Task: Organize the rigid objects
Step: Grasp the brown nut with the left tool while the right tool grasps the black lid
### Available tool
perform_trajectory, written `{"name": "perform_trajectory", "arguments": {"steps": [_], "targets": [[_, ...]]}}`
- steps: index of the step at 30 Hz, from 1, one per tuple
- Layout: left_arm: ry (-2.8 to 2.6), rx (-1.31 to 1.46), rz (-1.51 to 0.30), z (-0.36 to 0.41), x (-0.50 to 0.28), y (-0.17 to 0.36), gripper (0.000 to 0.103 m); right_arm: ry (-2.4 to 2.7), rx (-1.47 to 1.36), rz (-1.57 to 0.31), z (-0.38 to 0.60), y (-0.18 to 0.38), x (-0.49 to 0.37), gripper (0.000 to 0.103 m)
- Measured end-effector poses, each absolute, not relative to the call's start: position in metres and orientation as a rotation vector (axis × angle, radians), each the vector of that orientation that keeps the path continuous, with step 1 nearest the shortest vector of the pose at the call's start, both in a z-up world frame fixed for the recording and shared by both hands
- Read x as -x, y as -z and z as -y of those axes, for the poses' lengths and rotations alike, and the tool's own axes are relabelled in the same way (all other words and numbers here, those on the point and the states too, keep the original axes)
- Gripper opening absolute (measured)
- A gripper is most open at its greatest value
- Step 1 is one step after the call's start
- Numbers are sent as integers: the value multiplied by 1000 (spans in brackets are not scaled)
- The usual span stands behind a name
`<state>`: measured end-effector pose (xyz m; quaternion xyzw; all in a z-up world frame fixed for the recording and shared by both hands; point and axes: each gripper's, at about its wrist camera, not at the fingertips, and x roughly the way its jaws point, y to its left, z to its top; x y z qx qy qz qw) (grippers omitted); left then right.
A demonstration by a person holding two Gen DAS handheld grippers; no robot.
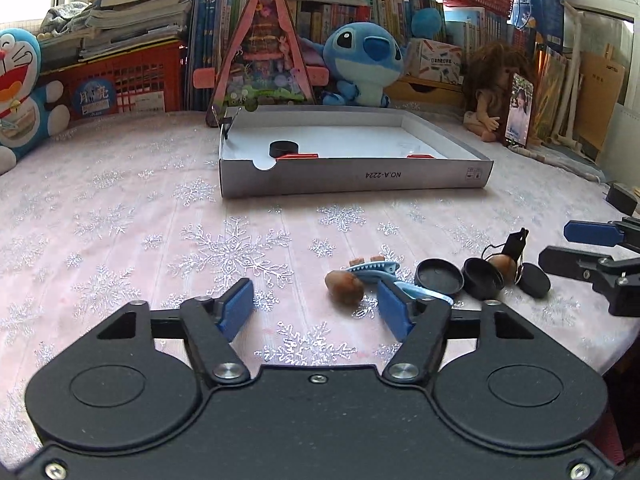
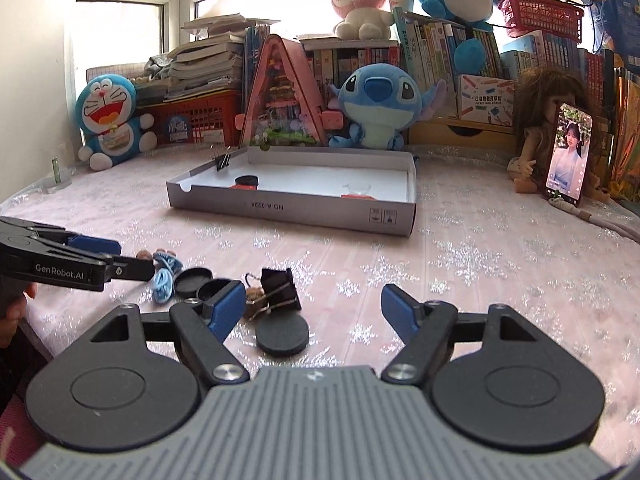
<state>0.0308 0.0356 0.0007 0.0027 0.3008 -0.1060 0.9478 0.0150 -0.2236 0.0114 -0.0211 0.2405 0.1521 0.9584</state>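
A pink snowflake cloth (image 1: 120, 220) covers the table. Toward its far side lies a shallow grey box (image 1: 356, 178), long side across the view, open top up. Inside are a black disc (image 1: 284, 148), red pieces (image 1: 298, 156) by the near wall, and a binder clip (image 2: 222, 162) on the left rim.

The left gripper (image 1: 316, 304) hovers low over the cloth, jaws spread with nothing between them. Its right pad (image 1: 394, 312) is just in front of a light-blue hair clip (image 1: 372, 272), whose long axis runs left to right, toothed edge up. A brown nut-like piece (image 1: 344, 286) lies beside the clip, ahead of the gap.

The right gripper (image 2: 312, 312) is spread wide and empty. A flat black disc (image 2: 282, 336) lies on the cloth between its pads, nearer the left one, untouched. Behind it sits a black binder clip (image 2: 280, 290), handles toward the gripper, and left of that two black round lids (image 2: 194, 282), open sides up.
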Motion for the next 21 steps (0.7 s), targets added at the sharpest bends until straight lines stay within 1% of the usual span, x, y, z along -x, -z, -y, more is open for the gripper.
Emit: {"name": "perform_trajectory", "arguments": {"steps": [3, 9, 11, 13, 14, 15, 17, 18, 19, 20, 21], "targets": [[215, -28, -602, -33, -31, 0, 56, -308, 52, -495, 222, -7, -13, 84], [231, -39, -592, -29, -32, 1, 53, -306, 81, -508, 217, 1, -11, 84], [233, -46, -588, -27, -32, 2, 50, -309, 83, -508, 217, 2, -11, 84], [233, -49, -586, -26, -33, 2, 46, -311, 86, -505, 216, 2, -11, 84], [236, -49, -584, -25, -32, 2, 40, -313, 87, -506, 215, 3, -11, 84], [242, -48, -584, -25, -32, 3, 38, -315, 87, -508, 215, 3, -11, 84], [249, -46, -586, -25, -32, 2, 26, -318, 88, -512, 215, 4, -12, 84], [250, -45, -586, -24, -32, 2, 20, -321, 88, -513, 215, 4, -12, 83], [248, -47, -586, -24, -33, 2, 19, -326, 87, -515, 215, 5, -12, 79], [248, -48, -586, -24, -32, 2, 19, -332, 87, -520, 215, 5, -12, 70], [249, -48, -585, -24, -33, 2, 19, -340, 87, -528, 215, 5, -12, 66]]}}
